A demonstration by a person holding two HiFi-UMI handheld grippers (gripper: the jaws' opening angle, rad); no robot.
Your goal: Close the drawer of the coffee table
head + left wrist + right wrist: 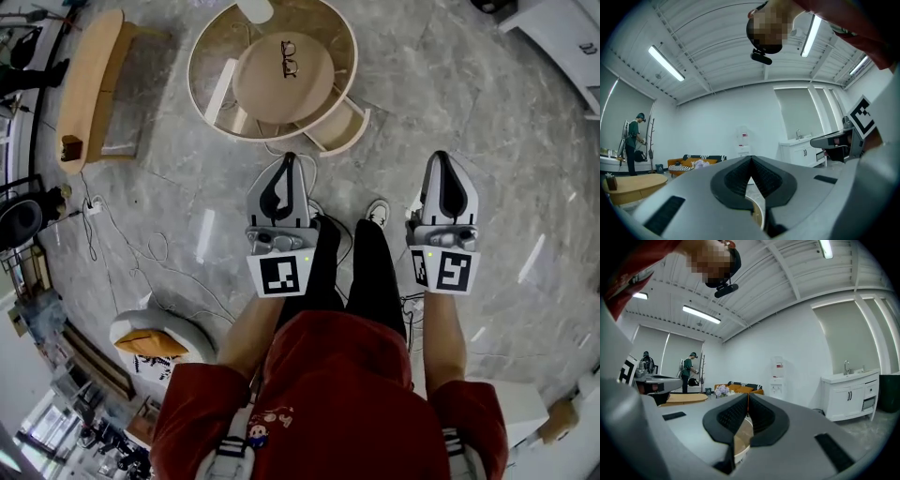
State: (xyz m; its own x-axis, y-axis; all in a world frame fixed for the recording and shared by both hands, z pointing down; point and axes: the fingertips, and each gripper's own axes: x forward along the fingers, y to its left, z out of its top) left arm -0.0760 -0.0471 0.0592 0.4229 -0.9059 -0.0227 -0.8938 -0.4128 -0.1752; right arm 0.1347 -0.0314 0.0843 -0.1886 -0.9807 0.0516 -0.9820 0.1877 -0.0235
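The round wooden coffee table [217, 56] stands on the grey stone floor at the top of the head view. Its drawer [343, 128] sticks out open at the table's lower right side. A pair of glasses [289, 58] lies on the inner top. My left gripper [287, 161] is held level just short of the table, jaws together with nothing between them. My right gripper [444, 157] hangs to the right of the drawer, also shut and empty. The left gripper view shows the closed tips [751, 162] with the table rim [758, 214] below them. The right gripper [748, 397] looks the same way.
A long wooden bench [89, 84] stands at the left. Cables [141, 253] trail over the floor. A white seat with an orange cushion [155, 342] is at lower left. My feet [377, 211] are between the grippers. People [689, 373] stand far back; a white cabinet [848, 394] at right.
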